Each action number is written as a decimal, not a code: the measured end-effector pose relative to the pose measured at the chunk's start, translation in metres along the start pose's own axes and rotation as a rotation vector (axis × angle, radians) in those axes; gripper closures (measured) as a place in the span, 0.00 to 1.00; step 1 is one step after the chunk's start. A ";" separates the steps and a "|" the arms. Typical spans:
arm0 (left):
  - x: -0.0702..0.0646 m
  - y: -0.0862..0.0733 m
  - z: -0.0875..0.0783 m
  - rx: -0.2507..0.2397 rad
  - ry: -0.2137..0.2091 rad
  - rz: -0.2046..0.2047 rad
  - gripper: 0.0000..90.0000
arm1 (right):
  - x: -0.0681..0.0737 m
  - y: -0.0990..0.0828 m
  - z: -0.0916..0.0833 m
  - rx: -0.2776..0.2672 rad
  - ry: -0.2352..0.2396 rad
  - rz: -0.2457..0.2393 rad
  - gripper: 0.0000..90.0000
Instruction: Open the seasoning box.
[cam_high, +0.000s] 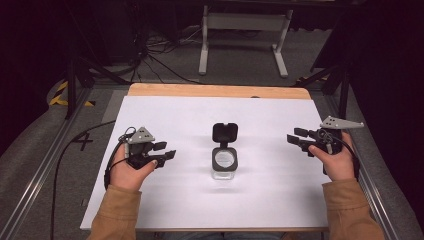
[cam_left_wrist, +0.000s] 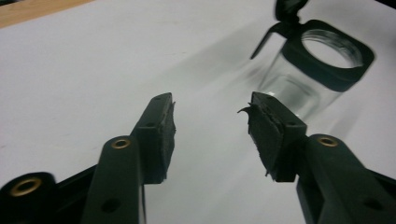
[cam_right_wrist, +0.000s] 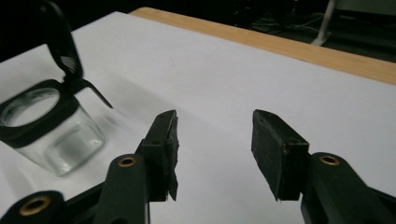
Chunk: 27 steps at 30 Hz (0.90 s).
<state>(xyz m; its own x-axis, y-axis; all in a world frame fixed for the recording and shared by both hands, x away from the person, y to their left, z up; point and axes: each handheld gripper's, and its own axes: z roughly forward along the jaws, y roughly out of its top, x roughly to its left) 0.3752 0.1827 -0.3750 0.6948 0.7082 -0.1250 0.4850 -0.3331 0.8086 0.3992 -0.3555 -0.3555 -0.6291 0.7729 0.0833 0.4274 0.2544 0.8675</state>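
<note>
A white sheet (cam_high: 175, 120) covers the bench, whose bare wooden edge (cam_high: 215, 90) shows along the far side. Beyond it, on grey carpet (cam_high: 240, 65), stands a white metal frame (cam_high: 245, 30) on 2 feet, with black cables (cam_high: 160, 55) lying loose to its left. Yellow-and-black tape (cam_high: 60, 93) marks the floor at far left.

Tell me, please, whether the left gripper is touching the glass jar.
Apart. In the high view the left gripper sits well to the side of the glass jar, with bare white table between them.
</note>
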 end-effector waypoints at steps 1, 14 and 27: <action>0.003 -0.002 0.001 -0.006 0.010 -0.011 0.52 | -0.003 -0.003 0.001 0.013 -0.010 0.005 0.57; 0.041 -0.032 0.022 0.046 0.090 -0.073 0.43 | -0.027 -0.033 0.021 0.120 -0.117 0.029 0.52; 0.041 -0.037 0.044 0.185 0.100 -0.012 0.39 | -0.022 -0.055 0.052 0.171 -0.121 -0.012 0.54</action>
<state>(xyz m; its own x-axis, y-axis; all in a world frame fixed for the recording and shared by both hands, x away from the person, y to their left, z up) 0.4090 0.1969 -0.4356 0.6370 0.7678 -0.0686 0.5883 -0.4266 0.6870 0.4232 -0.3561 -0.4301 -0.5566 0.8308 0.0047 0.5304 0.3510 0.7717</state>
